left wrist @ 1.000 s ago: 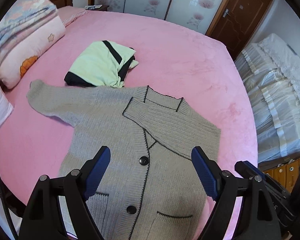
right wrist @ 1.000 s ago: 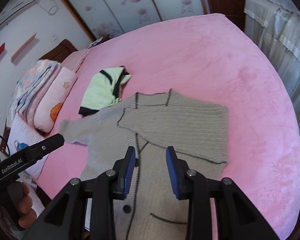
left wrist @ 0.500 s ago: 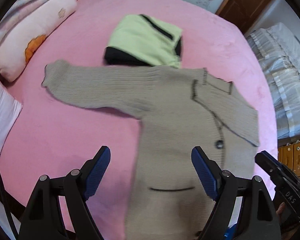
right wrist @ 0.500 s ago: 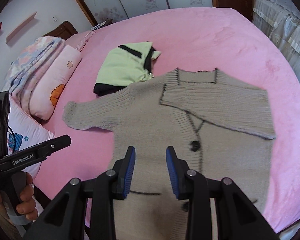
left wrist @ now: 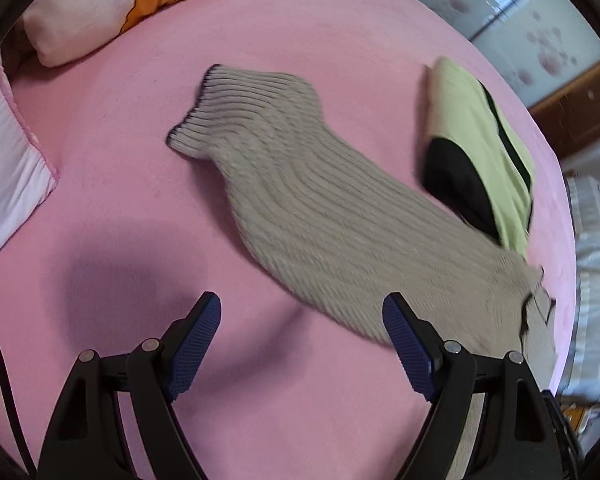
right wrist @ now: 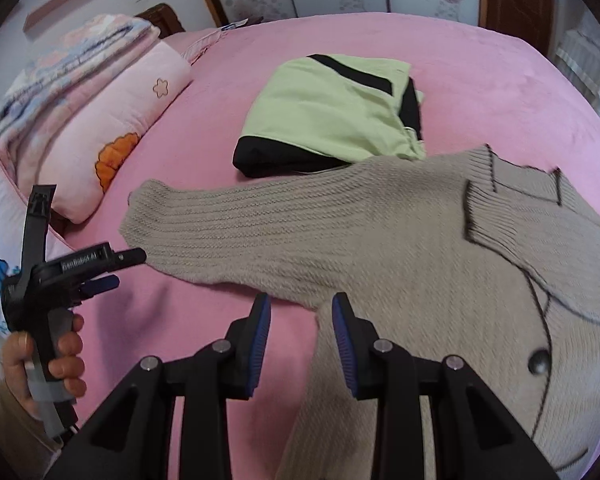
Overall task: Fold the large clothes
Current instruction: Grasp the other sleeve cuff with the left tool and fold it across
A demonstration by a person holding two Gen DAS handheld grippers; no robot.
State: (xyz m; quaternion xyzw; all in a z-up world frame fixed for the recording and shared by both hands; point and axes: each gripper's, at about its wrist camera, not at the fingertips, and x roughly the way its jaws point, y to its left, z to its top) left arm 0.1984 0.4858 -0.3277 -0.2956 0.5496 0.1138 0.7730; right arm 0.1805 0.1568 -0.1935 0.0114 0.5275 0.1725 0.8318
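Above grey cardigan (right wrist: 380, 248), left gripper (left wrist: 302, 340) jaws wide, empty

Bed: we see a wide bed under a pink plush sheet (right wrist: 480, 64).
Sweater: our grey ribbed knit cardigan (right wrist: 380, 248) lies flat, one sleeve stretched out.
Folded garment: pale-green-and-black top (right wrist: 332, 112), beside the cardigan's shoulder.
Pillow: pink flower-print pillow (right wrist: 116, 132) at the edge.

The grey cardigan (right wrist: 400, 240) lies flat on the pink bed (right wrist: 480, 80) — one sleeve (left wrist: 300, 184) stretched out straight, the other folded across its chest. Dark trim, dark buttons.
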